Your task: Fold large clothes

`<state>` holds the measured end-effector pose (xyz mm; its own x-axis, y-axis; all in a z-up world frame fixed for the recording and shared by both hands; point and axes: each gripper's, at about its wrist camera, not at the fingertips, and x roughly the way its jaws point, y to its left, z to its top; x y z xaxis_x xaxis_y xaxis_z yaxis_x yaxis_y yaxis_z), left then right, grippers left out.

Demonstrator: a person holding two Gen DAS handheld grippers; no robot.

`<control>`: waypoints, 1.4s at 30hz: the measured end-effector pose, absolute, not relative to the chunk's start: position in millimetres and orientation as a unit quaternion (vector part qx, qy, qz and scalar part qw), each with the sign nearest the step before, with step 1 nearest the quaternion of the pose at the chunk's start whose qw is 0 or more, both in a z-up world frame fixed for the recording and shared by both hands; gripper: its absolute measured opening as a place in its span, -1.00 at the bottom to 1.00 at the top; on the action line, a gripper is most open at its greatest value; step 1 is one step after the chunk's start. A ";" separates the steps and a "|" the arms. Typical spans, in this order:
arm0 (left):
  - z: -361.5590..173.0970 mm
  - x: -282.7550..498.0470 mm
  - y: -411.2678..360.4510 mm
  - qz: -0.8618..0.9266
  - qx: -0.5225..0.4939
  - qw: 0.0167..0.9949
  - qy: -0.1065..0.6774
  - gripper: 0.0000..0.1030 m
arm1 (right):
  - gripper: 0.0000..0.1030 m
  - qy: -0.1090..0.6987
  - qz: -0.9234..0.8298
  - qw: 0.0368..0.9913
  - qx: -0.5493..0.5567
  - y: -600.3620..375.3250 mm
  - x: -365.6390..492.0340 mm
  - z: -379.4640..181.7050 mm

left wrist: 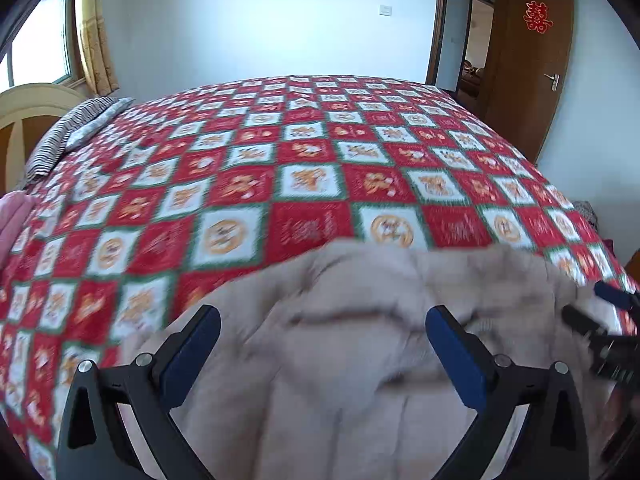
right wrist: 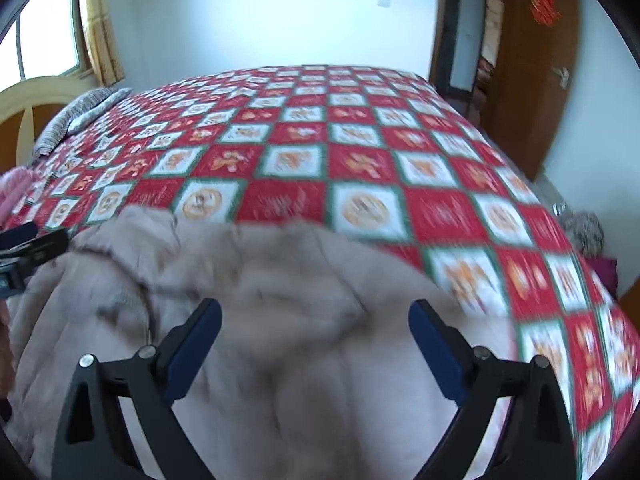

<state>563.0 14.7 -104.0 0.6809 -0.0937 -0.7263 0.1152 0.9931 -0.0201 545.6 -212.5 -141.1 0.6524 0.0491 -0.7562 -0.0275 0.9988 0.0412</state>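
Nearby, striped pillow (left wrist: 76, 128), pink cloth (left wrist: 14, 220), open door (left wrist: 532, 60) beyond quilt (left wrist: 304, 176)

Pretty clearly a bedroom in someone's home from where I'm sitting. Big bed (left wrist: 304, 168) with a red-and-white checked quilt fills the view, striped pillow (left wrist: 60, 136) at its head by a curved headboard (left wrist: 28, 108). Curtained window (left wrist: 48, 40) behind that, wooden door (left wrist: 532, 68) open past the bed's far corner.

right tongs (right wrist: 314, 312) – wide apart | beige coat (right wrist: 280, 272) – on quilt (right wrist: 360, 152)
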 end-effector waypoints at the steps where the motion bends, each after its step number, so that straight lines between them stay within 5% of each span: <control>1: -106.7 548.1 22.8 -0.054 0.020 0.916 0.397 0.98 | 0.88 0.427 0.021 0.904 0.023 -224.0 527.4 -146.2; 16: -179.1 312.9 91.5 -0.041 0.038 0.890 0.453 0.98 | 0.87 0.466 -0.008 0.881 0.079 -291.1 306.0 -190.4; 24: -184.2 236.6 96.0 -0.051 0.038 0.908 0.415 0.98 | 0.76 0.465 0.005 0.882 0.082 -278.3 231.0 -203.2; 35: -195.7 179.3 93.0 -0.067 0.038 0.916 0.393 0.98 | 0.31 0.460 0.037 0.882 0.094 -269.9 157.8 -215.9; 39: -201.2 174.2 94.9 -0.077 0.021 0.916 0.393 0.98 | -0.01 0.456 0.051 0.882 0.112 -267.5 155.3 -218.9; 41: -202.0 171.7 96.9 -0.080 0.015 0.918 0.388 0.90 | -0.18 0.450 0.056 0.884 0.110 -264.0 154.2 -218.9; 42: -201.9 170.1 97.3 -0.082 0.013 0.919 0.386 0.68 | -0.34 0.448 0.060 0.885 0.111 -262.3 152.9 -218.2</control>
